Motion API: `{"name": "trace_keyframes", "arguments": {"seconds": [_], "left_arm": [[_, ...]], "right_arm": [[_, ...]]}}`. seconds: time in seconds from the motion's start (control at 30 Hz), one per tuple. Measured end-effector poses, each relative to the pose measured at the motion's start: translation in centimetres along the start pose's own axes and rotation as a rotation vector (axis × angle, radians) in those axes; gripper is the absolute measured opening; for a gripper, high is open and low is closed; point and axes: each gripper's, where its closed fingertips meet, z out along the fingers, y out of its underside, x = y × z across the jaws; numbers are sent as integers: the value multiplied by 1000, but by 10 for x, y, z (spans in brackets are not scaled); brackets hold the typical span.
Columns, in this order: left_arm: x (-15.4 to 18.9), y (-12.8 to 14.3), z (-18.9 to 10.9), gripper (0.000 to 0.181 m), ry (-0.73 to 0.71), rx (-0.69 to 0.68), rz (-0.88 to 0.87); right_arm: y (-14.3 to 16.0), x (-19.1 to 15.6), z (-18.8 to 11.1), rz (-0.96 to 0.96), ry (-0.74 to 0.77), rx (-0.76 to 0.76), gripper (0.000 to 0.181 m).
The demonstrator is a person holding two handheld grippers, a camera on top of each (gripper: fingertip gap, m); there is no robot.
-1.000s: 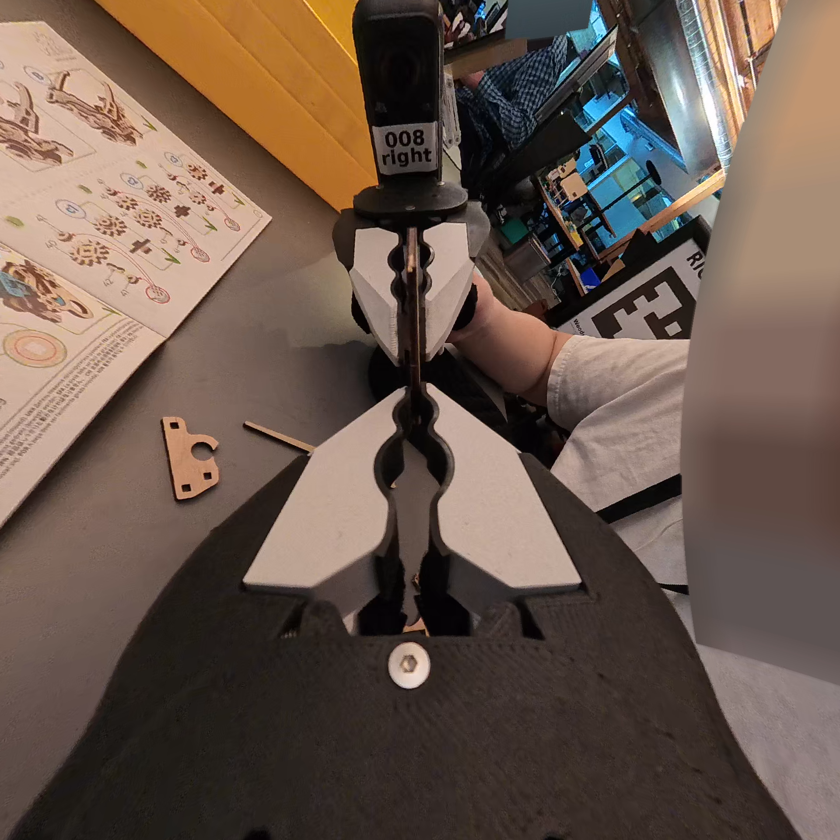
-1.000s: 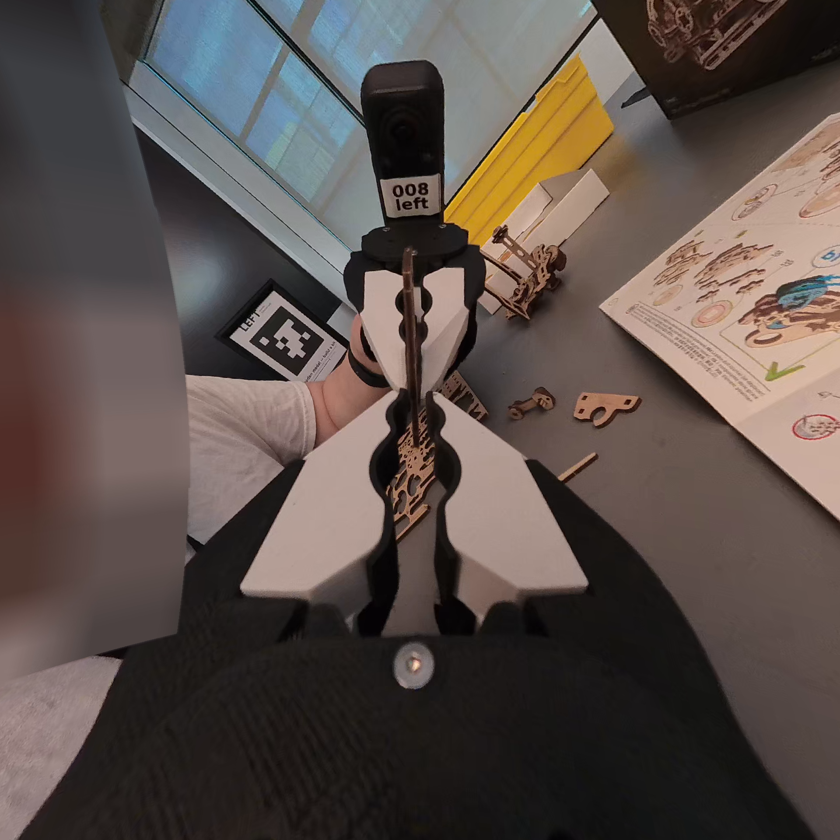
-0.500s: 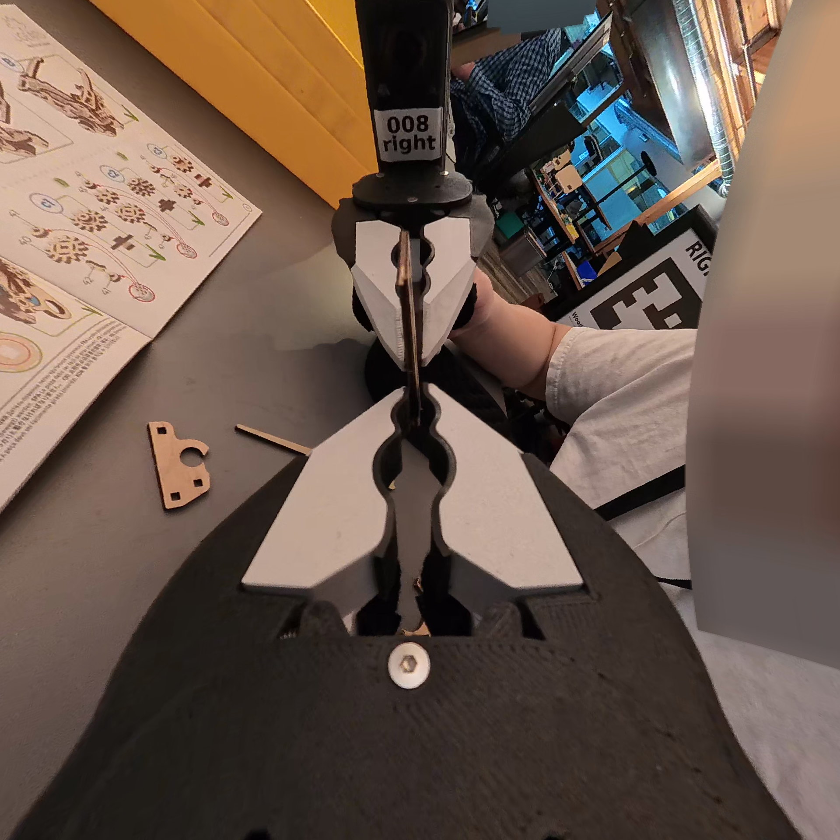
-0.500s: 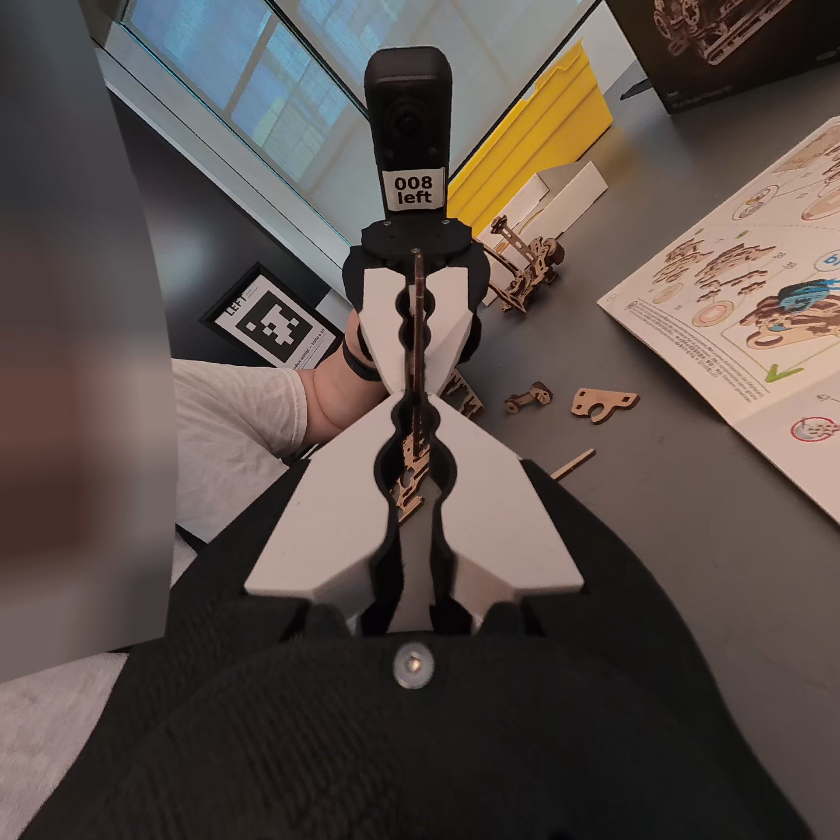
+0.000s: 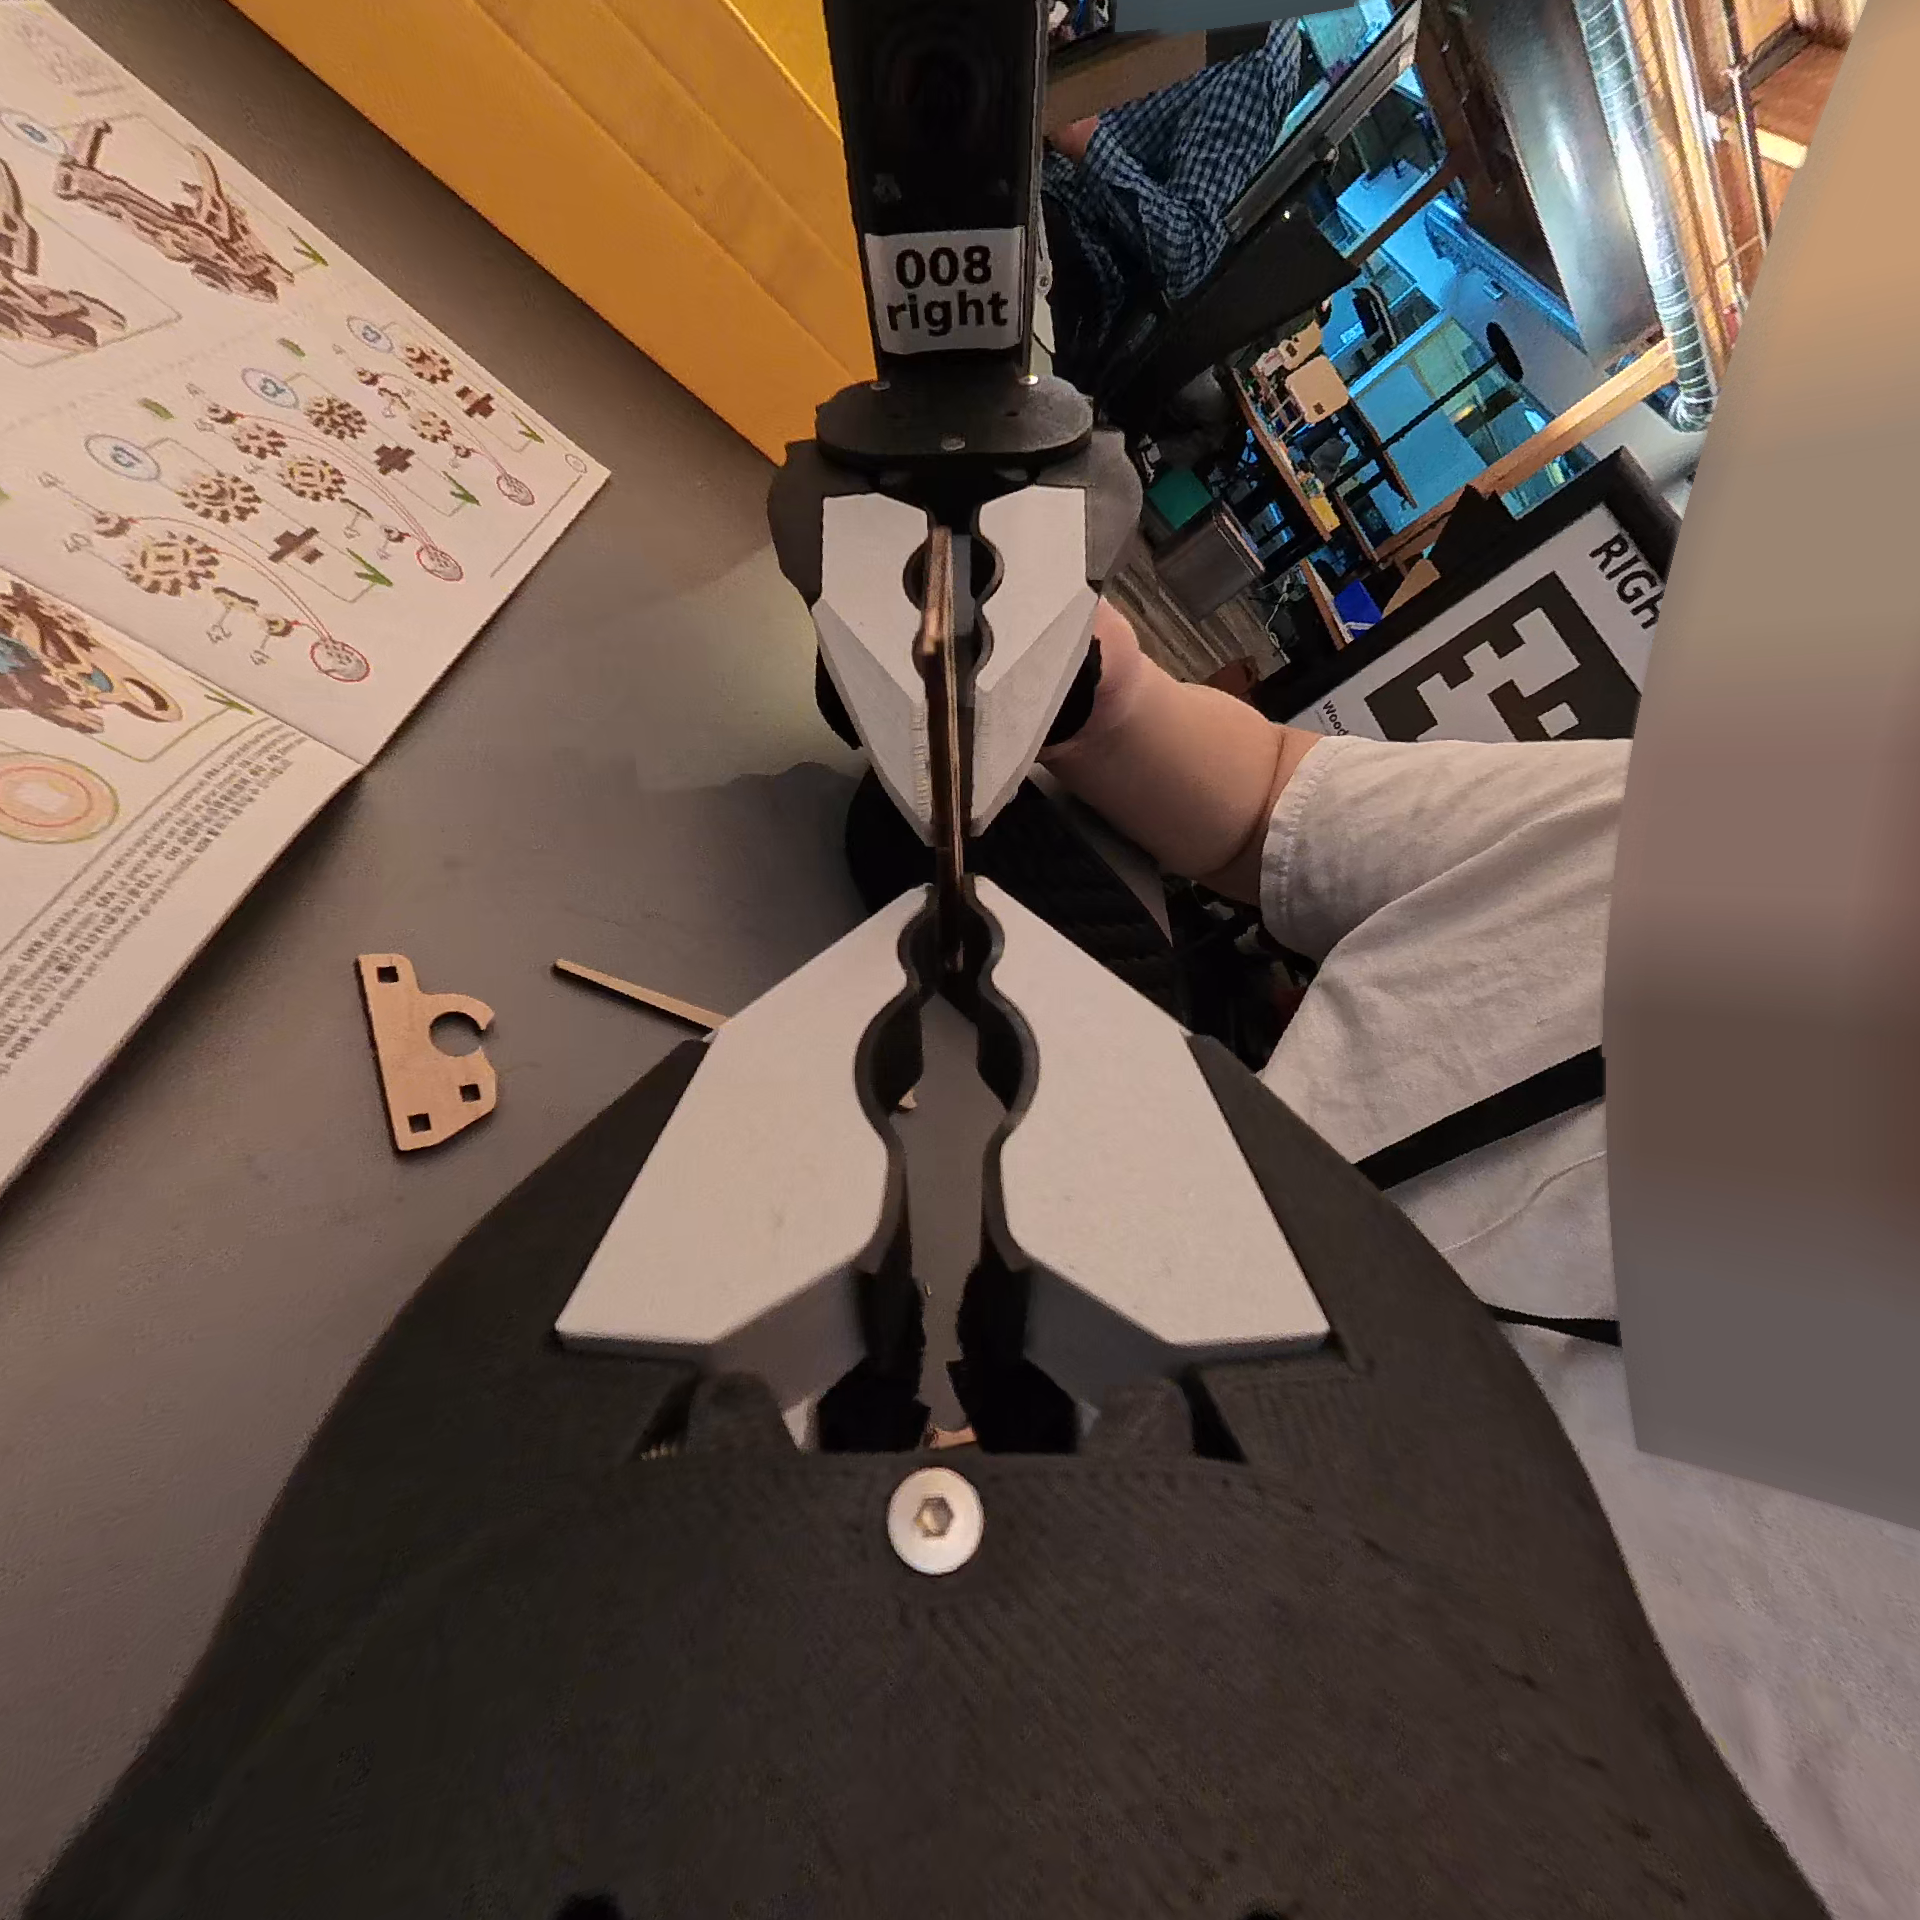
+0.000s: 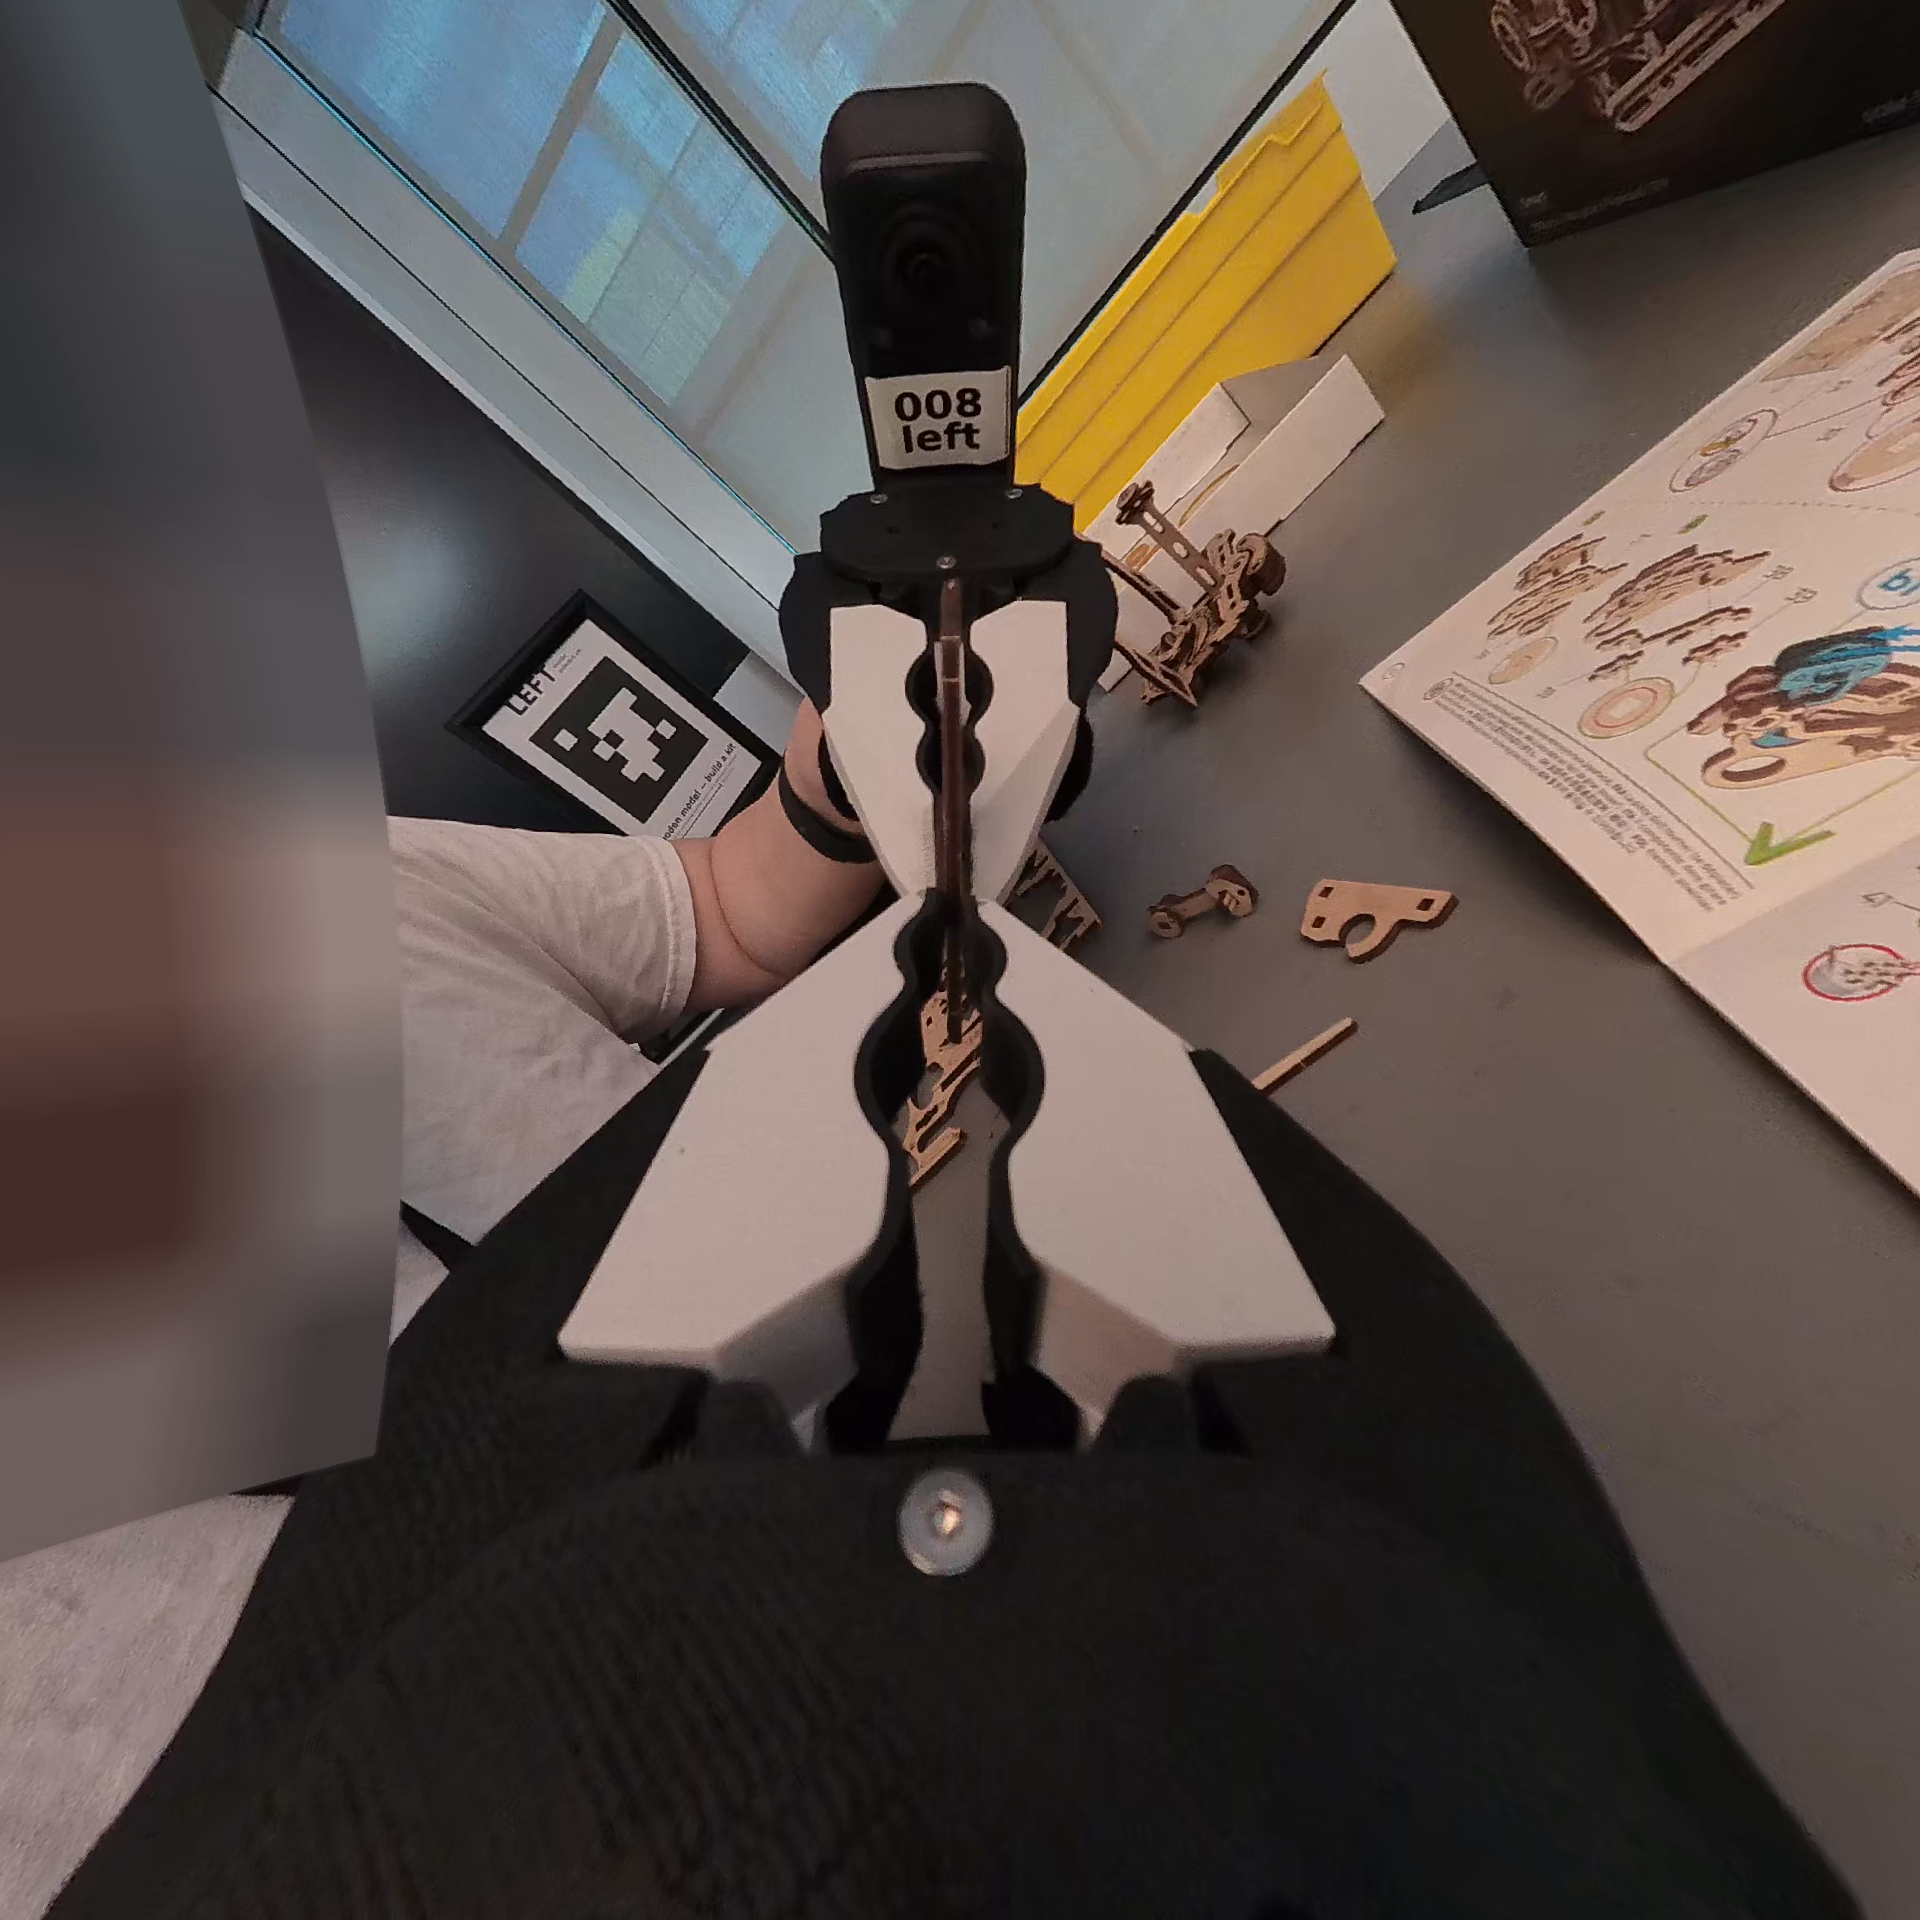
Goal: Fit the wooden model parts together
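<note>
A thin wooden model part (image 5: 943, 727) shows edge-on, held up above the grey table (image 5: 208, 1299). My left gripper (image 5: 948, 906) is shut on its near end. My right gripper (image 5: 943, 826) faces it tip to tip and is shut on the other end. In the right wrist view the same part (image 6: 951, 790) runs between my right gripper (image 6: 951, 906) and my left gripper (image 6: 948, 878). I cannot tell whether it is one piece or two pressed together.
A wooden bracket plate (image 5: 421, 1049) and a thin stick (image 5: 634, 992) lie on the table by the instruction sheet (image 5: 208, 520). A yellow bin (image 5: 623, 187) stands behind. A small part (image 6: 1205, 899), a cut-out parts sheet (image 6: 940, 1101), a partly built model (image 6: 1195, 603) and a white box (image 6: 1288, 416) are nearby. Only a small space, under 4 cm, lies between the two pairs of fingers. About 8 cm separates my left fingertips from the thin stick (image 5: 634, 992).
Both grippers stay shut on the part, tip to tip. The pair has shifted and tilted only slightly; the table parts have not moved.
</note>
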Motion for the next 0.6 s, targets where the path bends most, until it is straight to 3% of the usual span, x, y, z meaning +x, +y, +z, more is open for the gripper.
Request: {"name": "trace_keyframes", "arguments": {"seconds": [0.3, 0.6], "left_arm": [[-3, -3, -2, 0, -47, 11, 11], [-3, -3, -1, 0, -39, 23, -9]], "right_arm": [[-6, 0, -2, -9, -9, 40, 6], [0, 4, 0, -37, 39, -5, 0]]}}
